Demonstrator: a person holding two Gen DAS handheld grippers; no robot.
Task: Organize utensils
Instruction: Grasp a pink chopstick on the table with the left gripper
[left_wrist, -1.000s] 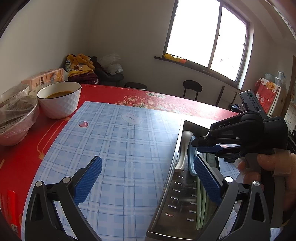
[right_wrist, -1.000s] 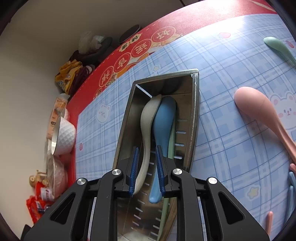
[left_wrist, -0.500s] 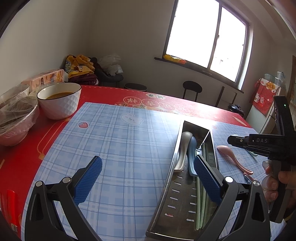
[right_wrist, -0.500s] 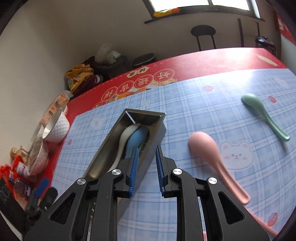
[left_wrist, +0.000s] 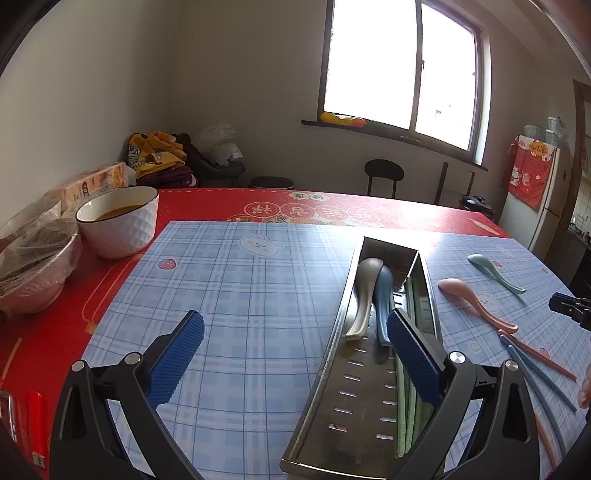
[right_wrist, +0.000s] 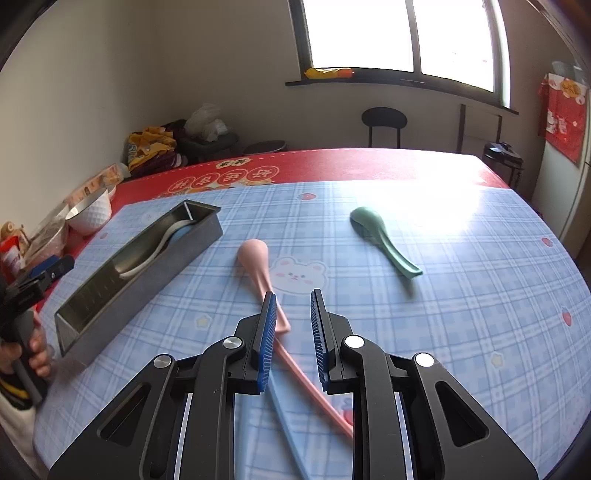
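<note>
Metal tray (left_wrist: 373, 387), lower centre of left wrist view: long, slotted, lying on blue plaid mat (left_wrist: 251, 314); serves as collecting bin. Inside: grey spoon (left_wrist: 364, 291) and blue spoon (left_wrist: 382, 295) side by side, green chopsticks (left_wrist: 404, 424) along the right wall.

Left gripper (left_wrist: 295, 360), bottom of frame: jaws wide apart, empty, one pad over the tray, probably parked to steady it.

Right gripper (right_wrist: 293, 332), bottom centre of right wrist view: jaws nearly together with a narrow gap, nothing clamped; aimed over loose items, likely for the next pick.

Still unsorted on the mat: pink spoon (right_wrist: 258, 262) at centre, handle passing under the left pad; green spoon (right_wrist: 380, 240) upper right; pink chopstick (right_wrist: 314, 387) and blue chopstick (right_wrist: 284, 424) below the jaws.

White bowl (left_wrist: 118, 221), upper left, off the mat, not part of the sort.
</note>
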